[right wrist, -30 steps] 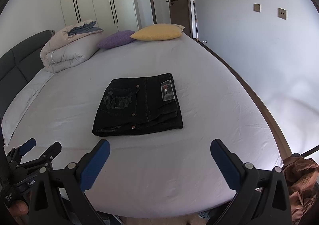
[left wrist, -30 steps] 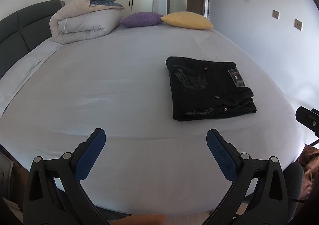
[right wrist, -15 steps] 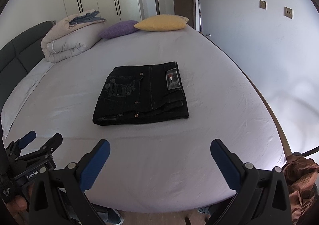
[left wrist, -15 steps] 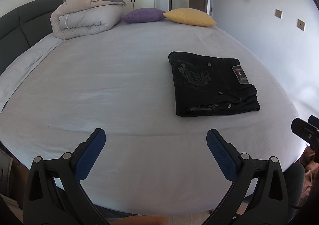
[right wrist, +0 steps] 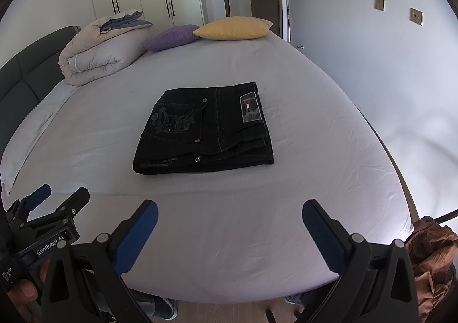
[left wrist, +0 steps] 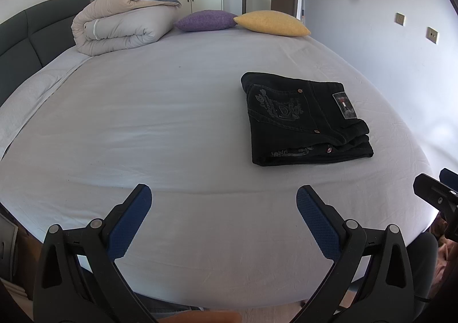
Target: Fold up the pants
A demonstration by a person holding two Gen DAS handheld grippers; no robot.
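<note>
Black jeans point(left wrist: 303, 119) lie folded into a compact rectangle on the pale bed sheet point(left wrist: 160, 128), with an embroidered pocket and a patch label facing up. In the right wrist view the same pants point(right wrist: 206, 128) sit straight ahead at mid-bed. My left gripper point(left wrist: 223, 202) hangs open over the bed's near edge, well short and to the left of the pants, nothing between its blue pads. My right gripper point(right wrist: 229, 217) is open too, held back from the pants above the near edge. The left gripper point(right wrist: 54, 202) shows at the lower left of the right wrist view.
A rolled beige duvet point(left wrist: 123, 25), a purple cushion point(left wrist: 206, 20) and a yellow cushion point(left wrist: 270, 23) lie at the far end by the dark headboard point(left wrist: 28, 33). The wall runs along the right side. A brown garment point(right wrist: 429, 254) sits beyond the bed's near right corner.
Both grippers have drawn back and tilted up slightly, so the bed and pants sit lower and farther in view. The folded pants have not moved. Both stay open.
</note>
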